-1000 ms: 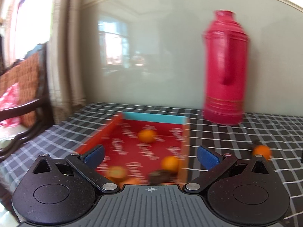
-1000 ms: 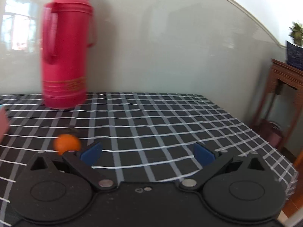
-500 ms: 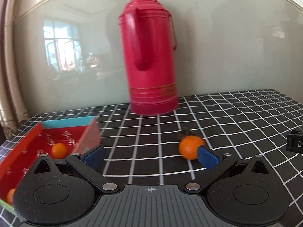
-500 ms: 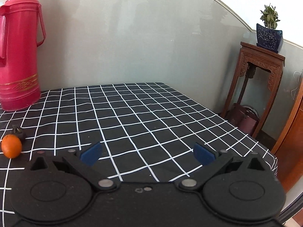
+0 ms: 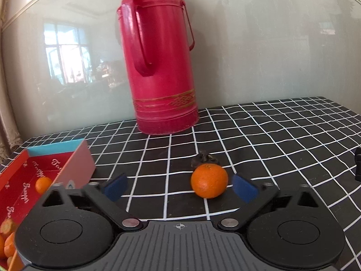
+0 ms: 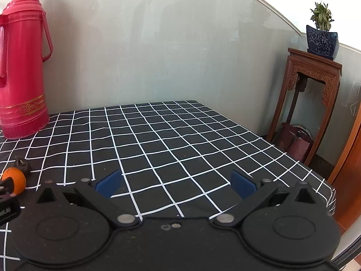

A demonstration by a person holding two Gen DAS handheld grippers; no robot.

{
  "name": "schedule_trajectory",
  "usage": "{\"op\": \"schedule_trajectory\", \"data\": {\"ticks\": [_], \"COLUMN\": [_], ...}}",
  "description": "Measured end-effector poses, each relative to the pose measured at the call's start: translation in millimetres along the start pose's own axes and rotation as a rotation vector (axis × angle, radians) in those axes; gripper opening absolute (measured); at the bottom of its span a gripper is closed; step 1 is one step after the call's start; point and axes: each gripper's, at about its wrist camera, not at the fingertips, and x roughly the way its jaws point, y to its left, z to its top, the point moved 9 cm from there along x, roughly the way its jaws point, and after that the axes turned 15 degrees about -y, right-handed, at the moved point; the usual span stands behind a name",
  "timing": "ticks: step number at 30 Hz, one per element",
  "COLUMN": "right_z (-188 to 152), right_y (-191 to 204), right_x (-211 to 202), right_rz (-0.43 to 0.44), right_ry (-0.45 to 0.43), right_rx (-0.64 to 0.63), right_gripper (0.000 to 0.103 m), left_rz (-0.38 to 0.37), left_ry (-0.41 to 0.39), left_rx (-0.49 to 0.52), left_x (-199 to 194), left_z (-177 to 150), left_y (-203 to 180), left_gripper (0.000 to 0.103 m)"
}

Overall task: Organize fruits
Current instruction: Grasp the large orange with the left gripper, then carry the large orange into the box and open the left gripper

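An orange tangerine (image 5: 209, 180) lies on the black checked tablecloth (image 5: 270, 140), with a small dark dried fruit (image 5: 204, 158) just behind it. My left gripper (image 5: 179, 188) has its jaws closing around the tangerine, which sits close to the right blue pad (image 5: 244, 188); neither pad presses on it. A red box (image 5: 20, 180) at the left holds several tangerines (image 5: 42, 184). In the right wrist view the same tangerine (image 6: 14, 179) and dark fruit (image 6: 22, 164) show at the left edge. My right gripper (image 6: 176, 184) stands open over bare cloth.
A tall red thermos (image 5: 161, 67) stands at the back against the wall, also the thermos (image 6: 21, 67) in the right wrist view. The table's right edge (image 6: 315, 169) drops off beside a carved wooden stand (image 6: 313, 94) bearing a potted plant (image 6: 321, 33).
My left gripper swung right from over the red box to the loose tangerine, which now lies between its narrowing jaws. The right gripper's view turned right, then held still.
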Motion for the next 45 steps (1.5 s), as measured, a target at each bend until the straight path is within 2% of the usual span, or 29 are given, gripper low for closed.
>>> {"op": "schedule_trajectory", "data": {"ticks": [2, 9, 10, 13, 17, 32, 38, 45], "right_z": [1, 4, 3, 3, 2, 8, 12, 18], "right_y": [1, 4, 4, 2, 3, 14, 39, 80], "right_x": [0, 0, 1, 2, 1, -7, -18, -38], "right_rz": [0.008, 0.03, 0.031, 0.031, 0.034, 0.079, 0.135, 0.219], "right_ry": [0.001, -0.014, -0.011, -0.007, -0.005, -0.032, -0.053, -0.075], "right_rx": [0.007, 0.008, 0.008, 0.014, 0.028, 0.02, -0.005, -0.025], "right_gripper": [0.097, 0.097, 0.097, 0.097, 0.097, 0.097, 0.097, 0.097], "left_rz": [-0.021, -0.051, -0.06, -0.089, -0.119, -0.101, -0.011, 0.124], "left_ry": [0.021, 0.05, 0.056, 0.086, 0.108, 0.048, -0.015, -0.016], "left_rx": [-0.007, -0.023, -0.025, -0.033, -0.056, -0.044, -0.032, -0.062], "left_x": [6, 22, 24, 28, 31, 7, -14, -29], "left_z": [-2, -7, -7, -11, -14, -3, 12, 13], "left_y": [-5, -15, -16, -20, -21, -9, 33, 107], "left_gripper": [0.084, 0.083, 0.08, 0.061, 0.043, 0.042, 0.042, 0.043]}}
